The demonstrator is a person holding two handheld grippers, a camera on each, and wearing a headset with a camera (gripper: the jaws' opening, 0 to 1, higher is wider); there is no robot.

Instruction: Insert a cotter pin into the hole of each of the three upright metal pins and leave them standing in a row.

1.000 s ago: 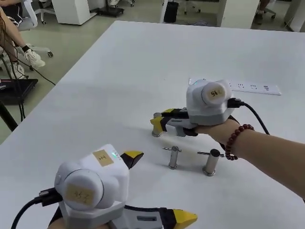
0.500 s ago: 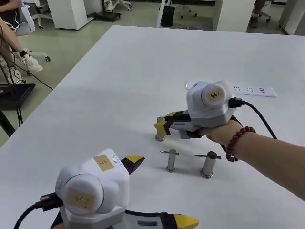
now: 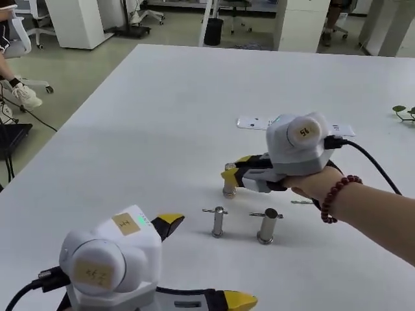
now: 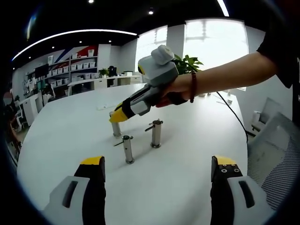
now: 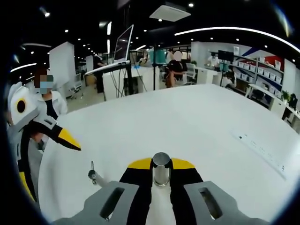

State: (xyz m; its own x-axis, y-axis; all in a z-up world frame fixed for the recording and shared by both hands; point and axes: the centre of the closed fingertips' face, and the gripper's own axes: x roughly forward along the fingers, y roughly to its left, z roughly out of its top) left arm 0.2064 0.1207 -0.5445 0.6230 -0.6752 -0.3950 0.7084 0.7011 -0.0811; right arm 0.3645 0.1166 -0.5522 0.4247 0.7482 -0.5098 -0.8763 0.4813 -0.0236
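Three upright metal pins stand on the white table. Both near pins, the left pin (image 3: pixel 218 221) (image 4: pixel 127 149) and the right pin (image 3: pixel 266 225) (image 4: pixel 156 132), carry a cotter pin through the top. My right gripper (image 3: pixel 230 175) (image 4: pixel 117 117) is shut on the far pin (image 3: pixel 229 189) (image 5: pixel 161 174) (image 4: pixel 116 130), which sits between its yellow pads. Something thin, perhaps a loose cotter pin (image 3: pixel 301 203), lies on the table under the right hand. My left gripper (image 3: pixel 204 262) (image 4: pixel 158 164) hovers open in front of the pins, holding nothing.
A white power strip (image 3: pixel 256 122) lies behind the right gripper, whose black cable (image 3: pixel 373 165) trails to the right. Plant leaves (image 3: pixel 405 111) show at the right edge. The table's left edge (image 3: pixel 58 129) drops to the floor. People sit beyond the table's far side.
The head camera has shifted. My right gripper, still shut on the far pin, has moved a little to the right relative to the two near pins. The left gripper stays open.
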